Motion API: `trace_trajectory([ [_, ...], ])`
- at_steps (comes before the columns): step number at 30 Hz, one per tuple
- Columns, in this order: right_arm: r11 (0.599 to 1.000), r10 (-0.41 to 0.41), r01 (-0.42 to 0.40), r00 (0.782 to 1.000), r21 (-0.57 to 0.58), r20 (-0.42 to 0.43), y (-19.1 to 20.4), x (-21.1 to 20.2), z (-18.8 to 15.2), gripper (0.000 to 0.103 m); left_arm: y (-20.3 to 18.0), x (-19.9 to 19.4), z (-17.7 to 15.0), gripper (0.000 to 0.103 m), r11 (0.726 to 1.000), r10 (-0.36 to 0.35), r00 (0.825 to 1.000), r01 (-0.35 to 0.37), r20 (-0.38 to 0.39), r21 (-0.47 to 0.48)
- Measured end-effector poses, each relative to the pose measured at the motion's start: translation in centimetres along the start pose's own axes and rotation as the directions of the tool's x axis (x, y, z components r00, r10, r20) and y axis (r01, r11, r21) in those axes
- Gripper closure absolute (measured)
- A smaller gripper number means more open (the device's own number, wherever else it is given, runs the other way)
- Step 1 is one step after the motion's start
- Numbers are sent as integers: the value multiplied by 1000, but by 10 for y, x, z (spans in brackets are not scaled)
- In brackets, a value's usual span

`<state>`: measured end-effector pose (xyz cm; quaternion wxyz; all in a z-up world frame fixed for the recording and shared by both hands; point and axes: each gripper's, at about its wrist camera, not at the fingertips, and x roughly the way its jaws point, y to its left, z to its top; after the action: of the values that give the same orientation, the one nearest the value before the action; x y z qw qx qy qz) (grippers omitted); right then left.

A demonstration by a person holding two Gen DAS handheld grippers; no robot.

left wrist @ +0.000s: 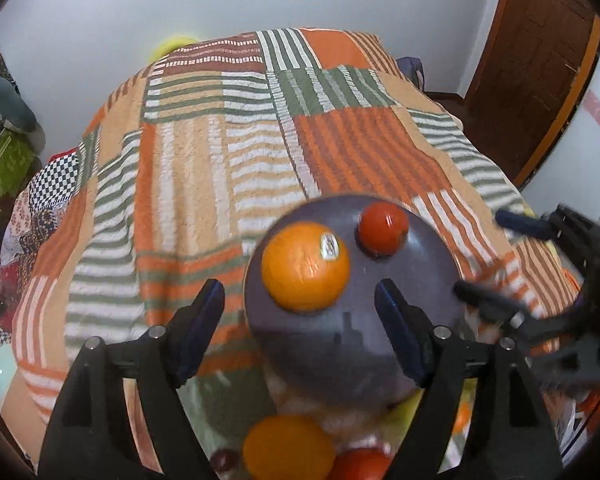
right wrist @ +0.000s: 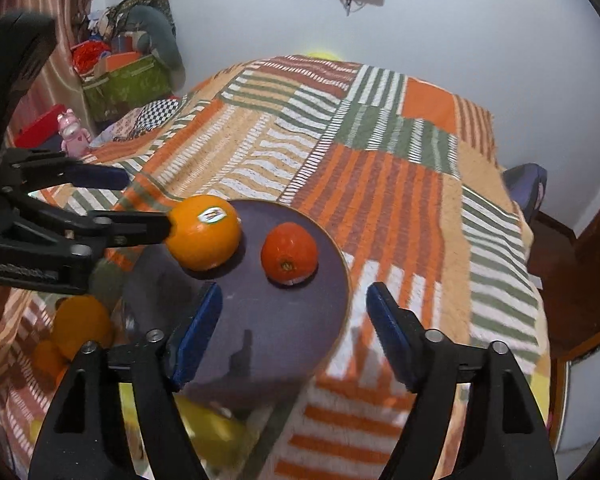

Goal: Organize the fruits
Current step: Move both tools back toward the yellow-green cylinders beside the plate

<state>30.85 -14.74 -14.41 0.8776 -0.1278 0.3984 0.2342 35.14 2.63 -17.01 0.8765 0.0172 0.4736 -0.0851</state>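
A dark purple plate (left wrist: 352, 344) (right wrist: 260, 320) lies on the striped bedspread. On it sit a large orange with a sticker (left wrist: 305, 266) (right wrist: 204, 232) and a smaller red-orange fruit (left wrist: 383, 229) (right wrist: 289, 254). My left gripper (left wrist: 300, 328) is open just above the near part of the plate, empty; it also shows in the right wrist view (right wrist: 148, 204), beside the large orange. My right gripper (right wrist: 294, 332) is open and empty over the plate's near right rim; it shows blurred in the left wrist view (left wrist: 496, 256).
More fruit lies off the plate near me: an orange (left wrist: 288, 448) (right wrist: 82, 326), a red fruit (left wrist: 360, 464), something yellow (right wrist: 212, 424). The bed's striped blanket (left wrist: 260, 140) stretches ahead to a white wall. A green box (right wrist: 128, 84) and a pink toy (right wrist: 73, 133) lie left; a wooden door (left wrist: 532, 72) stands right.
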Motion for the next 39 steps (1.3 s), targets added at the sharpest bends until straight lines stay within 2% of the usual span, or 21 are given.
trace_trajectory([
  [1, 1000, -6, 6, 1000, 8, 4, -1, -4, -4, 20, 0, -3, -7, 22, 1000, -2, 1000, 2, -5, 1],
  [6, 997, -62, 63, 998, 39, -17, -11, -19, -33, 20, 2, -9, -47, 22, 1000, -15, 998, 14, -54, -18],
  [9, 994, -101, 102, 994, 35, -43, -16, -20, -49, 20, 2, -6, -65, 22, 1000, 8, 997, -9, -77, -15],
  [15, 990, -133, 136, 987, 25, -92, -13, -12, -73, 20, -3, 4, -80, 22, 1000, 24, 993, -25, -115, -11],
  [18, 992, -115, 119, 988, 32, -102, -11, -7, -77, 20, -7, 5, -85, 22, 1000, 8, 992, -9, -123, -10],
  [20, 993, -110, 114, 989, 33, -98, -11, -7, -77, 20, -12, 4, -88, 22, 1000, 29, 993, -28, -118, 12],
  [24, 993, -114, 117, 990, 32, -84, -10, -13, -77, 20, -19, 0, -86, 25, 998, 55, 993, -51, -104, 44],
  [30, 988, -151, 152, 985, 6, -87, -8, -30, -91, 27, -32, -1, -68, 25, 1000, 4, 996, -3, -89, 10],
  [35, 984, -172, 175, 981, 19, -92, -13, -50, -113, 27, -57, 8, -54, 25, 998, 7, 997, -2, -78, 60],
  [39, 992, -101, 107, 992, 62, -80, -23, -68, -124, 25, -72, 24, -42, 26, 998, 3, 997, 2, -80, 67],
])
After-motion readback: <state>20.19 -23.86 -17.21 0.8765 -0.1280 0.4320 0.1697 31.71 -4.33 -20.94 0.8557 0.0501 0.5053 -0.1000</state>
